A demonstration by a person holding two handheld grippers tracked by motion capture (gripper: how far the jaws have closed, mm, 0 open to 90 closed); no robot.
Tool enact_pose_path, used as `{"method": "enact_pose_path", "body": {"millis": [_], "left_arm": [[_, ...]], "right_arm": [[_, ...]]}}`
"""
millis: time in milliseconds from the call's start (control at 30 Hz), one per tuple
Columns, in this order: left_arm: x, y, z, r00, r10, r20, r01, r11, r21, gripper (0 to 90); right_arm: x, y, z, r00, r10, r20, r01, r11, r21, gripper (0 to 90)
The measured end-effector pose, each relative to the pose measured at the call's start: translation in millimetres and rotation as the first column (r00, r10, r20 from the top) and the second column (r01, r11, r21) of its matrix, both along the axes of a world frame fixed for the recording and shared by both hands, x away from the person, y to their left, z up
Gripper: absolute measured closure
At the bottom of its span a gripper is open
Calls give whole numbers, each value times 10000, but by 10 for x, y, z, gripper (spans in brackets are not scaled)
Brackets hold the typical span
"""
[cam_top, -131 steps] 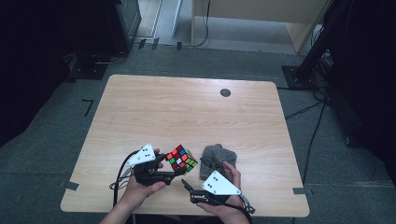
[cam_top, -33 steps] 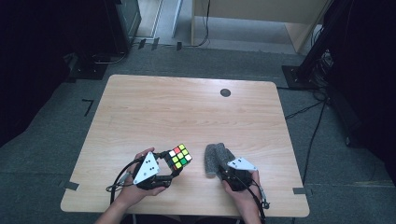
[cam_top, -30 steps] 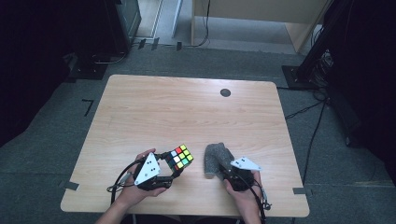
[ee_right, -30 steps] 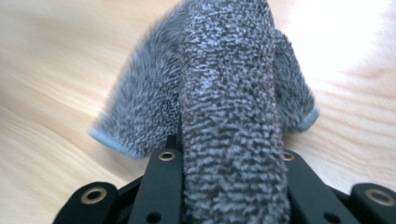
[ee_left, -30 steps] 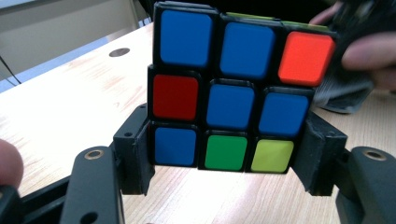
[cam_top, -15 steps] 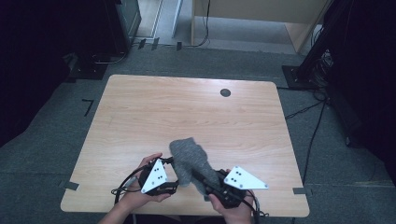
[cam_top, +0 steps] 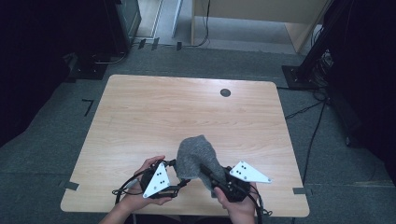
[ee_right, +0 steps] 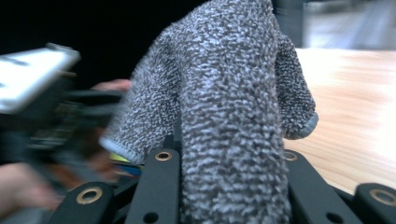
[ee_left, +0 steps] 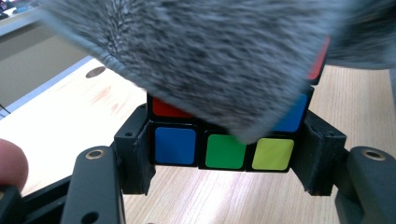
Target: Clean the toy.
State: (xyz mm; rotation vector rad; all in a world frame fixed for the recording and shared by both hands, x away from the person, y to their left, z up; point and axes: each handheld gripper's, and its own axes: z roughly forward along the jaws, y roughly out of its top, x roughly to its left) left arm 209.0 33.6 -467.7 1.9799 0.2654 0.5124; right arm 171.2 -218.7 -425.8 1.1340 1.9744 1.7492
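At the near edge of the counter [cam_top: 140,121], I have my left hand-held gripper [cam_top: 180,183] clamped on the puzzle cube [ee_left: 224,149]. In the left gripper view the two black jaws press against the cube's opposite sides, and its bottom row shows a blue, a green and a yellow tile facing the camera. A red tile sits above the blue one, just under the cloth's edge.

The grey fuzzy cloth [cam_top: 196,156] lies draped over the top of the cube, hiding most of its upper faces. My right hand-held gripper [cam_top: 208,171] holds that cloth: in the right gripper view the fabric [ee_right: 233,116] rises from between the jaws and stands up in front of the camera. Those jaws have just been opening a little, with the cloth still between them and gripped.

From the high view, the cloth bulges up between my two hands, touching the cube on its left side and running down into the right hand-held gripper. The two grippers sit near one another, the cube and the cloth between them.
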Motion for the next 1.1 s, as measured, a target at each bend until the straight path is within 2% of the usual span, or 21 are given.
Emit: {"method": "enact_pose_path", "body": {"millis": [67,100,133,167,300,433,500,533,567,633,733,767,800,833,867,900,933,967,1000,1033,1100], "left_arm": [[-7,8,21,10000,-60,-35,60,9999,-144,342],[-11,12,35,10000,-35,-19,35,9999,-150,343],[-12,18,43,10000,-34,28,34,9999,-108,343],[-11,26,45,10000,-52,22,52,9999,-109,342],[0,58,65,10000,-45,4,45,9995,-309,343],[39,141,123,9999,107,-44,-109,9972,-736,343],[68,208,156,9996,255,-107,-265,9938,-1082,343],[86,245,175,9994,302,-188,-323,9917,-1243,343],[101,278,190,9992,331,-245,-362,9895,-1403,342],[120,323,210,9989,331,-324,-378,9869,-1570,343],[117,314,206,9992,161,-361,-216,9875,-1560,342],[111,298,201,9991,46,-416,-110,9879,-1550,342],[102,275,196,9990,-85,-446,16,9885,-1509,343],[90,247,187,9987,-207,-468,138,9897,-1425,343],[80,218,175,9983,-322,-494,254,9909,-1322,342],[66,193,162,9979,-409,-496,347,9920,-1210,343],[57,177,152,9976,-479,-503,417,9921,-1186,342],[56,177,151,9971,-524,-558,450,9909,-1267,342],[65,192,160,9963,-565,-653,471,9894,-1376,342],[78,215,172,9950,-636,-765,514,9869,-1527,343],[96,253,197,9934,-679,-927,500,9818,-1833,342]], "right_arm": [[-39,121,31,9987,464,216,-453,9978,-484,721],[-49,160,31,9989,358,312,-332,9963,-797,720],[-45,161,23,9989,274,368,-246,9968,-755,721],[-31,134,14,9997,163,176,-153,9983,-568,722],[46,-76,-29,9950,-967,-268,950,9937,-591,727],[91,-211,-53,9843,-1745,263,1765,9728,-1501,727],[131,-259,-104,9734,-2184,688,2287,9420,-2455,728],[152,-287,-136,9694,-2353,700,2455,9308,-2708,729],[172,-318,-169,9672,-2456,644,2537,9261,-2792,730],[203,-362,-217,9681,-2464,453,2494,9305,-2681,732],[212,-324,-226,9839,-1654,679,1776,9480,-2641,732],[207,-287,-222,9871,-1324,905,1528,9479,-2797,730],[198,-239,-220,9877,-1107,1103,1396,9425,-3036,731],[187,-193,-221,9893,-779,1234,1127,9450,-3072,732],[174,-149,-223,9898,-301,1391,702,9534,-2936,732],[154,-106,-219,9863,206,1638,279,9571,-2884,733],[128,-66,-209,9774,776,1967,-193,9591,-2823,736],[100,-29,-195,9661,1238,2267,-541,9552,-2910,738],[77,-1,-190,9568,1439,2527,-586,9465,-3173,740],[68,8,-197,9503,1491,2734,-542,9437,-3263,741],[76,3,-234,9430,1695,2864,-763,9477,-3098,743]]}}
